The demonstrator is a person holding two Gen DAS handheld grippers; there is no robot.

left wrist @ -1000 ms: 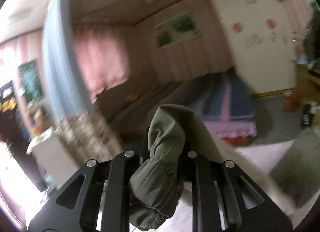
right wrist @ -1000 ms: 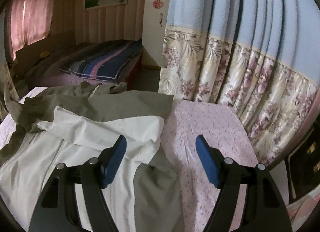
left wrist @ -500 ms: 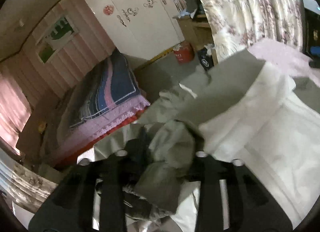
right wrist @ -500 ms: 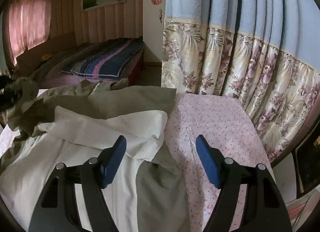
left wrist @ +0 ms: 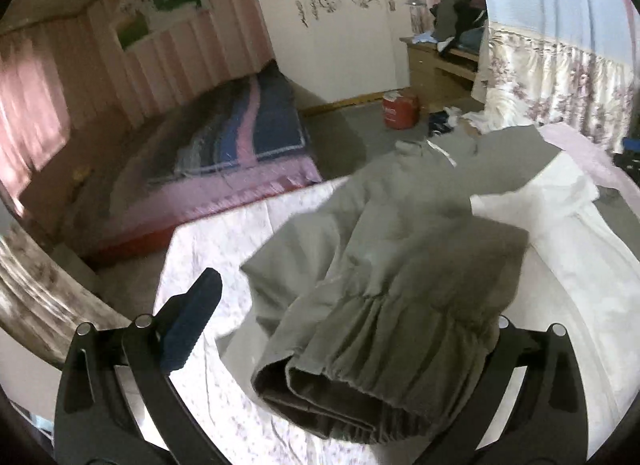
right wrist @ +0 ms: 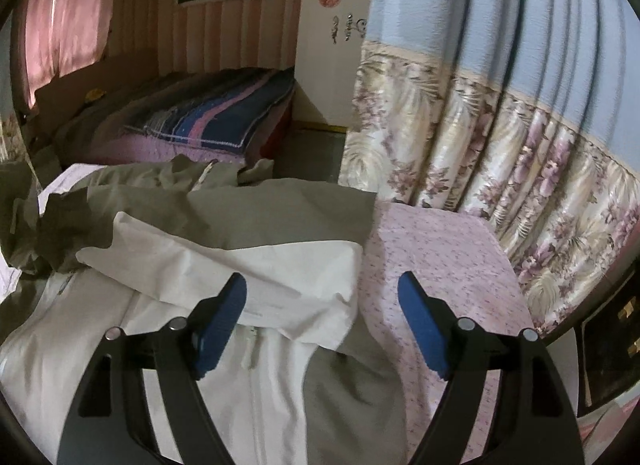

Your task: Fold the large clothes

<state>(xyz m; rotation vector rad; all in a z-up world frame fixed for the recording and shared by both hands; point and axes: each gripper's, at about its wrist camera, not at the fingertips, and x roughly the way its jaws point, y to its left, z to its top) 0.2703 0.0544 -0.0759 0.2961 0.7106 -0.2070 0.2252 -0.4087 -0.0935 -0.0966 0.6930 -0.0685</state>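
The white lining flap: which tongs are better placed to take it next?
Right. The right tongs, opening, hover directly above the white lining flap; the left tongs, also opening, straddle the sleeve cuff.

bare sheet [right wrist: 440,257] right of jacket [right wrist: 280,221] free; curtain [right wrist: 500,145] walls far right; sleeve [left wrist: 384,305] fills left gripper [left wrist: 352,329] gap.

No text can be read (wardrobe [left wrist: 340,25] decals only ornamental).
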